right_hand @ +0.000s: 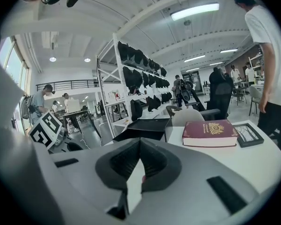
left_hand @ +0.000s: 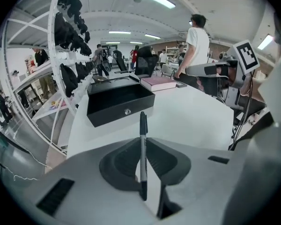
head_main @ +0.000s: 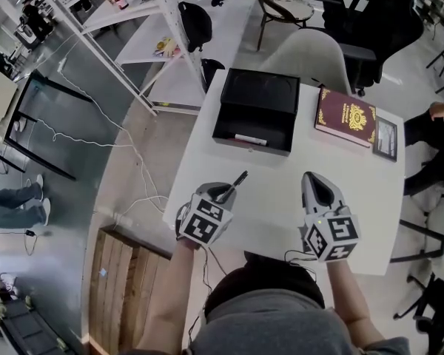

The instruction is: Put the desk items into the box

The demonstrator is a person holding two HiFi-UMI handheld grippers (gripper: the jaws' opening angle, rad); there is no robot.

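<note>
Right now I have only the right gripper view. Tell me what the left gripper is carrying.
Observer: The left gripper is shut on a black marker pen, which sticks out past its jaws.
Operator: Look into the black box and report what is inside.
Observer: In the head view the box is open, and one light-bodied pen lies along its front wall.
Operator: Say where the held pen is relative to that box.
Observer: It is short of the box, over bare table on the person's side.
</note>
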